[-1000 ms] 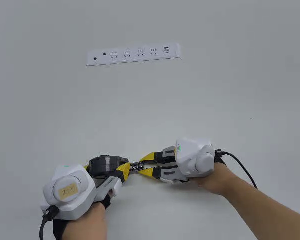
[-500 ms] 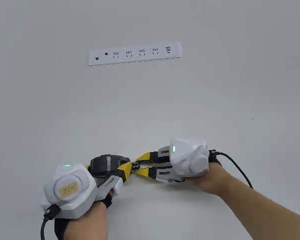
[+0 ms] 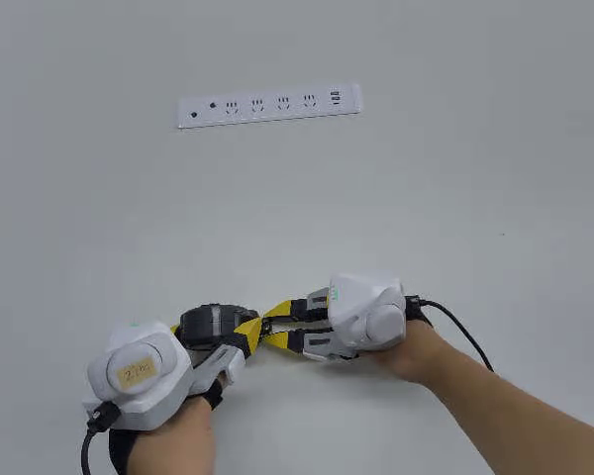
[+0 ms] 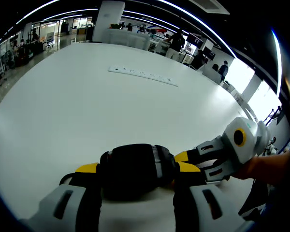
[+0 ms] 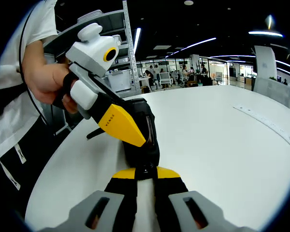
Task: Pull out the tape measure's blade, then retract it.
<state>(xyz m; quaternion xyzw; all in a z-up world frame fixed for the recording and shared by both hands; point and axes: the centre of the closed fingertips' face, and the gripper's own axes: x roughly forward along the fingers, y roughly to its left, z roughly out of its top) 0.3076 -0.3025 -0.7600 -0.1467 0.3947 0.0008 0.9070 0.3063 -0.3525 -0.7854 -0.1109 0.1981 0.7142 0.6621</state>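
Tape measure point(image 3: 214, 323): black case clamped between the left gripper point(image 4: 135, 170) jaws, on or just above the tabletop point(image 3: 445, 198); cannot tell which. Right gripper point(image 5: 146, 173) jaws pressed together on the blade tip point(image 5: 146, 167), right at the case mouth; hardly any blade out.

Risks: the tip may slip from so narrow a pinch and snap home. An off-axis pull could twist the case in the left grip.

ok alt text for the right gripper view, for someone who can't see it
The right gripper, jaws shut, pinches the front of a black tape measure at a white table. The left gripper, held in a hand, clamps its case from the left; a power strip lies far right.
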